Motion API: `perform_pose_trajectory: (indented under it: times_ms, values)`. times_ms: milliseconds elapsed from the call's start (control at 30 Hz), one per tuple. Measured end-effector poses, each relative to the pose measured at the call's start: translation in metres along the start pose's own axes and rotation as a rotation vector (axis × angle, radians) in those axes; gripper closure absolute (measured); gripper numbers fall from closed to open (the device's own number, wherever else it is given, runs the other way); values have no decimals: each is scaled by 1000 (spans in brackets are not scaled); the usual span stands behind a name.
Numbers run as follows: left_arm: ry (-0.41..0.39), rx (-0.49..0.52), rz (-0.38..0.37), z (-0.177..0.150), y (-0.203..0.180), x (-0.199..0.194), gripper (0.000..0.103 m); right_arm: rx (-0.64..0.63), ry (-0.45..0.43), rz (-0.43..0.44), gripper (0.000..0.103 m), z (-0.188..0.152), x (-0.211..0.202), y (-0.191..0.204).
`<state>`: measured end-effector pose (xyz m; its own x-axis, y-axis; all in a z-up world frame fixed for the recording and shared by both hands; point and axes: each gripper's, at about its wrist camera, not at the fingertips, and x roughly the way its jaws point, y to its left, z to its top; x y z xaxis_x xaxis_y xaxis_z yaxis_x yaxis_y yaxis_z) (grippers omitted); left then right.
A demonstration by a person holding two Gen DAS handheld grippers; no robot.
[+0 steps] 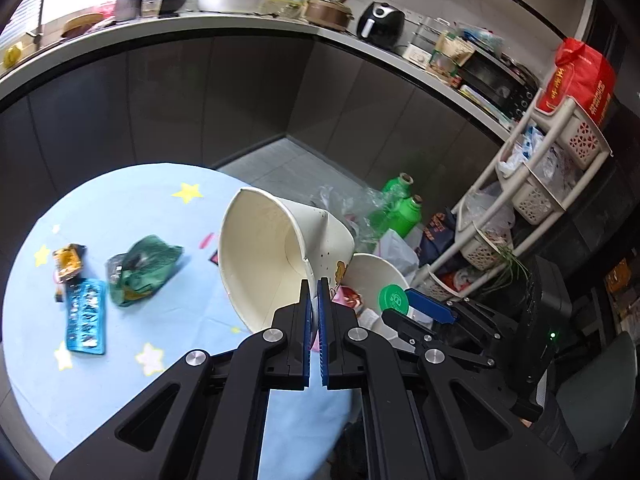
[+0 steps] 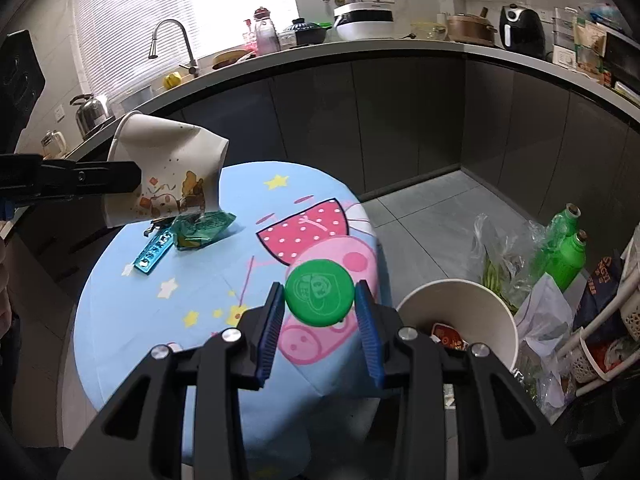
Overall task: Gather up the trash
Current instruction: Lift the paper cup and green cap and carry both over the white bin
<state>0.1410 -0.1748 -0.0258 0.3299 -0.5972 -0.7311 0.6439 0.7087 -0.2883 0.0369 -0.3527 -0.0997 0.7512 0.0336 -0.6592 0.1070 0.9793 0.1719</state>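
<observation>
Our left tool (image 1: 314,292) is clamped on the paper cup's (image 1: 276,256) wall above the bench (image 1: 160,380). Right tool (image 2: 320,308) grips the green lid (image 2: 319,292). Only the right view shows, we think, wrappers in the white bucket (image 2: 460,312).

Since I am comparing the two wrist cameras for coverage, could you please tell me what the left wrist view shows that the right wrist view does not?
Only the left wrist view shows the inside of the crumpled paper cup, its wall pinched in the left claw, and the red bag on the white rack.

Only the right wrist view shows the faucet, the kettle and the pig print on the tablecloth.

Both show the green cap in the right claw, the upright white cup, the blue wrapper and the green bottles.
</observation>
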Motion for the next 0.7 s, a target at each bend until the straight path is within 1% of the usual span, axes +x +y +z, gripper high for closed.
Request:
perform_pose_trajectory:
  times_ms: [133, 300, 533, 700]
  values:
    - [34, 36, -36, 5, -27, 24, 100, 48, -5, -35, 66, -8, -7, -28]
    - [77, 73, -63, 12, -55, 53, 100, 114, -5, -69, 66, -21, -14, -64]
    - [142, 132, -80, 16, -92, 103, 100, 176, 18, -102, 66, -40, -10, -99]
    - [208, 147, -83, 13, -106, 142, 100, 211, 51, -119, 66, -54, 1, -121]
